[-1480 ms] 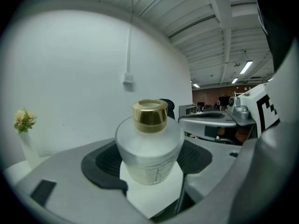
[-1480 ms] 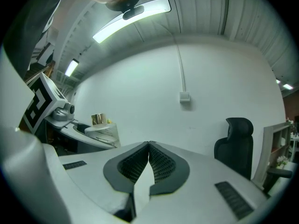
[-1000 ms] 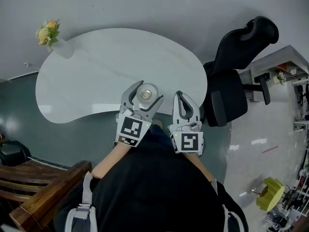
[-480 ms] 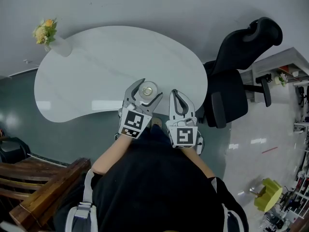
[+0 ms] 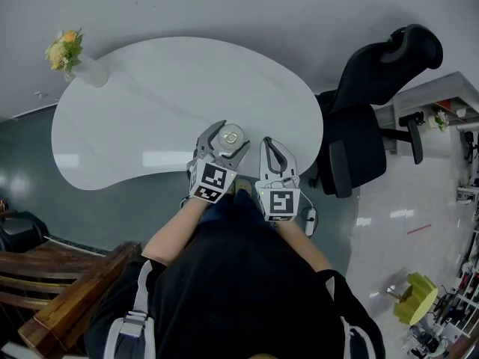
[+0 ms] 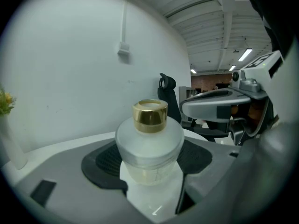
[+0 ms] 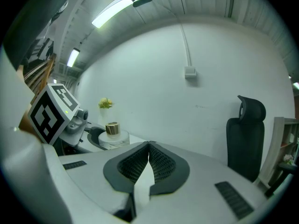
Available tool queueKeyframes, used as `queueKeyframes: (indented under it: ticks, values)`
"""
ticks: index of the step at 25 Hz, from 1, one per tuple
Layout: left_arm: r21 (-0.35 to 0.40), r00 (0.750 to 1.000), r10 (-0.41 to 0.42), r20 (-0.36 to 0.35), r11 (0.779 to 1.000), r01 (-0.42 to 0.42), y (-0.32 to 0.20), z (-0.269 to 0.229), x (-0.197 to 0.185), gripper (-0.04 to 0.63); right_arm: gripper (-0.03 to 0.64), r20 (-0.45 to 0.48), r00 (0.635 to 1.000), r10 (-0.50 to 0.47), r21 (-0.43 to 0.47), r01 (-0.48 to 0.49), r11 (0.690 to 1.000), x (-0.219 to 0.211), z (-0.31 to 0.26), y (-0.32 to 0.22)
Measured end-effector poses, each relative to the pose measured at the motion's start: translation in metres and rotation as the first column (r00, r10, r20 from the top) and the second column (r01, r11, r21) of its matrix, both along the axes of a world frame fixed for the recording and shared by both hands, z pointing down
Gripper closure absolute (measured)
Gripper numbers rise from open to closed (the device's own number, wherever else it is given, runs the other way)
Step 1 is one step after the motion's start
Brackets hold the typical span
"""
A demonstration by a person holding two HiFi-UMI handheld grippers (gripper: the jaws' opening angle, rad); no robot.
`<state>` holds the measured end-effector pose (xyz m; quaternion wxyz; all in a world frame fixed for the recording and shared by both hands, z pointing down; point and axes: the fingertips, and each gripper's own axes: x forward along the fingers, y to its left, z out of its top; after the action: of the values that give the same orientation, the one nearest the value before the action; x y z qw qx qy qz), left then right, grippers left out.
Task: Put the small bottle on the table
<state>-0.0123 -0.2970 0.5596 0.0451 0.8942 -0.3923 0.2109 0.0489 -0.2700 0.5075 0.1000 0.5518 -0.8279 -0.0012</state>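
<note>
The small bottle [image 5: 231,136] is frosted glass with a gold cap. It stands upright between the jaws of my left gripper [image 5: 229,140], over the near edge of the white table [image 5: 150,103]. In the left gripper view the bottle [image 6: 149,141] fills the gap and both black pads press its sides, so the left gripper [image 6: 150,160] is shut on it. I cannot tell whether its base touches the table. My right gripper [image 5: 267,143] hovers just right of it, jaws shut with nothing in them; its pads meet in the right gripper view [image 7: 149,147], where the bottle [image 7: 112,133] shows at the left.
A clear vase with yellow flowers [image 5: 75,58] stands at the table's far left end. A black office chair [image 5: 367,118] is close to the table's right side. A dark wooden bench [image 5: 60,290] sits at the lower left. A white wall lies behind the table.
Both grippers have shifted a little forward and closer together; the bottle went with the left one. The jaws have not changed.
</note>
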Motion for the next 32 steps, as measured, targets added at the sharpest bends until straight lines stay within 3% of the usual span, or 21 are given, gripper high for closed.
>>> queueKeyframes:
  ticks: [15, 32]
  values:
    - [-0.094, 0.999, 0.025, 0.023, 0.995, -0.023, -0.011, 0.069, 0.013, 0.262, 0.595, -0.029, 0.999, -0.020, -0.106, 0.017, 0.994, 0.002, 0.055, -0.013]
    - [-0.131, 0.998, 0.043, 0.042, 0.991, -0.037, -0.026, 0.103, 0.026, 0.262, 0.595, -0.039, 0.998, -0.044, -0.178, 0.036, 0.983, 0.006, 0.087, -0.032]
